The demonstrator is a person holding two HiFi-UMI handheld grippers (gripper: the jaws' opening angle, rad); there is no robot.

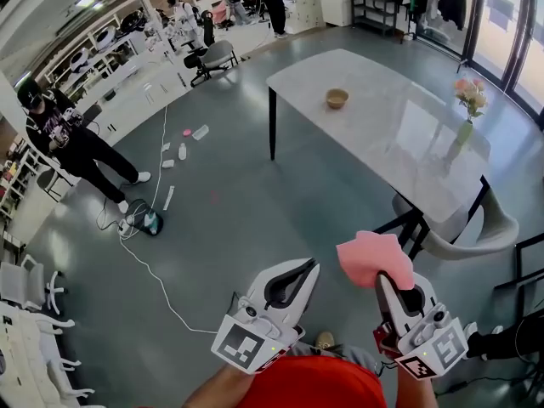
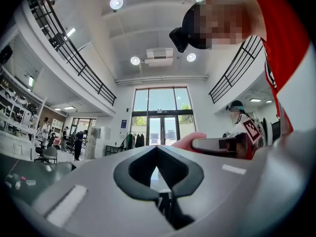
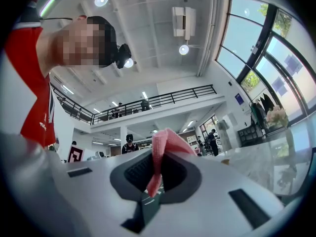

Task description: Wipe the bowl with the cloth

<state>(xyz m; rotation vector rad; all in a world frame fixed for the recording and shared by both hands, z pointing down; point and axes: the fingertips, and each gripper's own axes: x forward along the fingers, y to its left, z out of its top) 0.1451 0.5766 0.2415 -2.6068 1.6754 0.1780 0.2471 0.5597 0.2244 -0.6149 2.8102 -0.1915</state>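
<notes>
Two hand-held claws show at the bottom of the head view, well short of the table. The left claw (image 1: 308, 269) has its jaws pressed together with nothing between them, as its own view confirms (image 2: 157, 149). The right claw (image 1: 389, 280) is clamped on one crumpled pink cloth (image 1: 375, 260); in the right gripper view the cloth (image 3: 164, 141) sits pinched between the jaws of that claw (image 3: 156, 174) and bunches up above their tips. One small tan round bowl (image 1: 337, 99) stands alone on the pale marble tabletop (image 1: 382, 143), well apart from both claws, near the tabletop's far edge. One slim green vase of pink flowers (image 1: 466, 116) stands towards the tabletop's right side, away from the bowl. One grey chair (image 1: 476, 228) is tucked at the near end. One person in black (image 1: 68, 138) stands on the grey floor (image 1: 229, 211) at the left
</notes>
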